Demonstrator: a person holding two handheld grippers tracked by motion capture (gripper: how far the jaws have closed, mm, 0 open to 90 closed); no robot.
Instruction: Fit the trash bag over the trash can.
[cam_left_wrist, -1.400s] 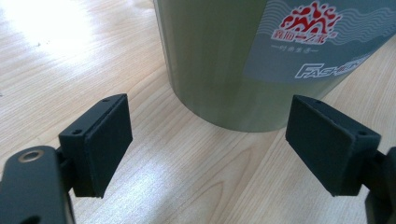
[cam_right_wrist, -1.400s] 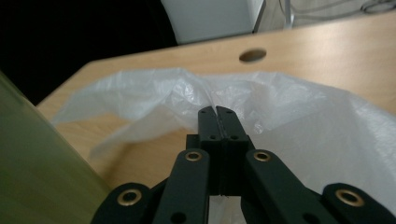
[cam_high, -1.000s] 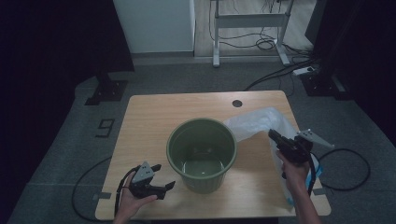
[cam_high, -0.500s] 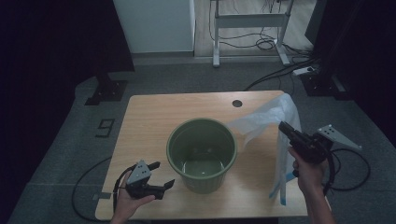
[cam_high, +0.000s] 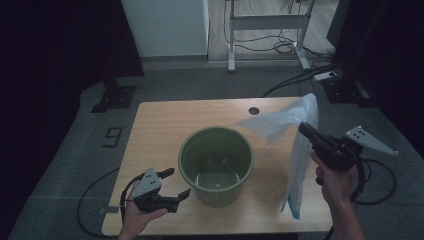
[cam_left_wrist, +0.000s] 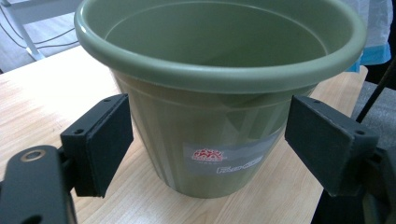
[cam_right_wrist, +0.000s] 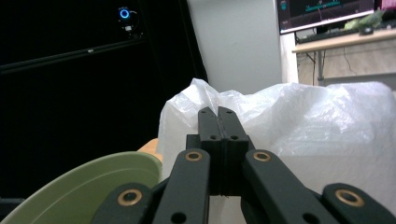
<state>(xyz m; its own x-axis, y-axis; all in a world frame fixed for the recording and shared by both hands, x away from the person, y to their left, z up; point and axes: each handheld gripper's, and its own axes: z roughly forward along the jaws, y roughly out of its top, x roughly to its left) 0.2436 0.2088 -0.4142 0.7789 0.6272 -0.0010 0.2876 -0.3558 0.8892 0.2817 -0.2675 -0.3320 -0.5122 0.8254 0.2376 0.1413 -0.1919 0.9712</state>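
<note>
A green plastic bucket (cam_high: 216, 165) stands upright and empty in the middle of the wooden table (cam_high: 165, 125). A thin white plastic bag (cam_high: 295, 145) with a blue bottom edge hangs to the bucket's right, lifted off the table. My right gripper (cam_high: 303, 129) is shut on the bag's upper edge; in the right gripper view the jaws press together on the bag (cam_right_wrist: 299, 116), with the bucket rim (cam_right_wrist: 88, 186) at lower left. My left gripper (cam_high: 176, 184) hovers open at the bucket's front left. In the left gripper view its pads (cam_left_wrist: 100, 140) flank the bucket (cam_left_wrist: 219, 93) without touching it.
A round cable hole (cam_high: 254, 110) sits near the table's far edge. Cables trail off the table at both front corners. Beyond the table are a white desk frame (cam_high: 265, 30), floor cables and dark curtains on both sides.
My right gripper has risen and drawn the bag up off the table, so it now hangs long beside the bucket. The left gripper has lifted slightly near the bucket.
</note>
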